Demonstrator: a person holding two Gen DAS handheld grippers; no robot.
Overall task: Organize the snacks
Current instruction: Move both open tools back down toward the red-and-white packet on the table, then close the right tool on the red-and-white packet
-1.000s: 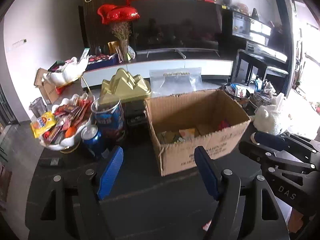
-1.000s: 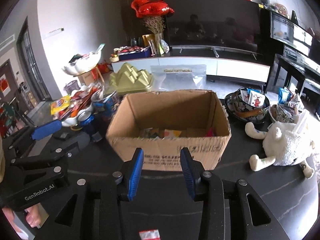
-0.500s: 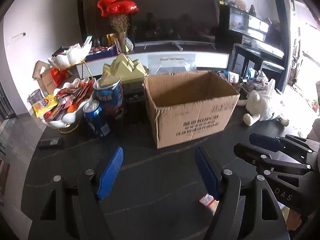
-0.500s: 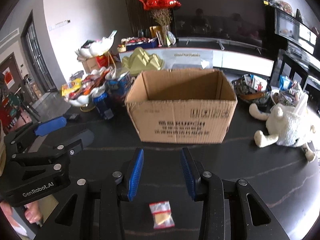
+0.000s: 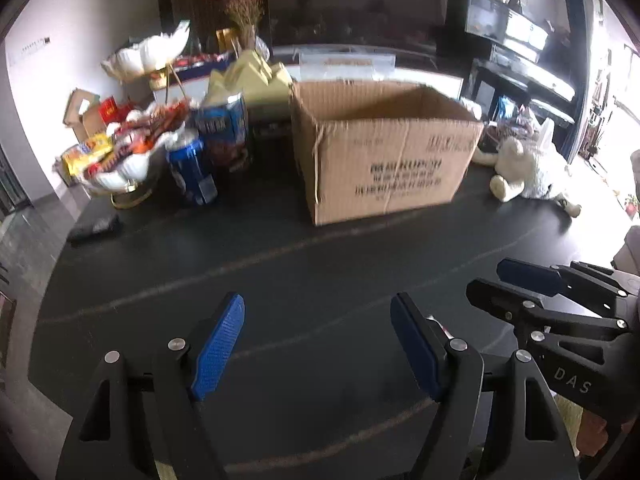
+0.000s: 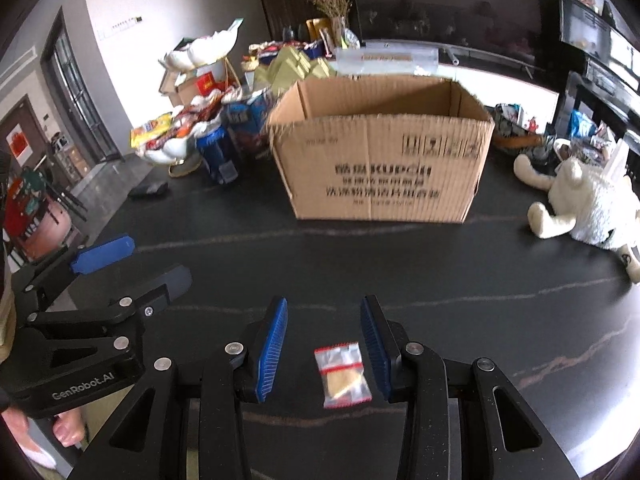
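Note:
A small clear snack packet (image 6: 343, 374) with red trim lies flat on the dark table, between the open fingers of my right gripper (image 6: 324, 320), not gripped. An open cardboard box (image 6: 380, 152) stands further back in the middle; it also shows in the left wrist view (image 5: 384, 148). My left gripper (image 5: 318, 316) is open and empty over bare table, to the left of the right gripper (image 5: 516, 276). The packet is almost hidden behind the left gripper's right finger in the left wrist view.
A white shell-shaped bowl of snacks (image 5: 120, 148), a blue can (image 5: 192, 168) and a blue tin (image 5: 224, 128) stand left of the box. A white plush toy (image 6: 592, 208) lies at the right. A dark remote (image 5: 96, 226) lies near the left edge.
Both grippers have pulled back from the box and dropped lower. The snack packet has come further in between the right gripper's fingers. Both stay open.

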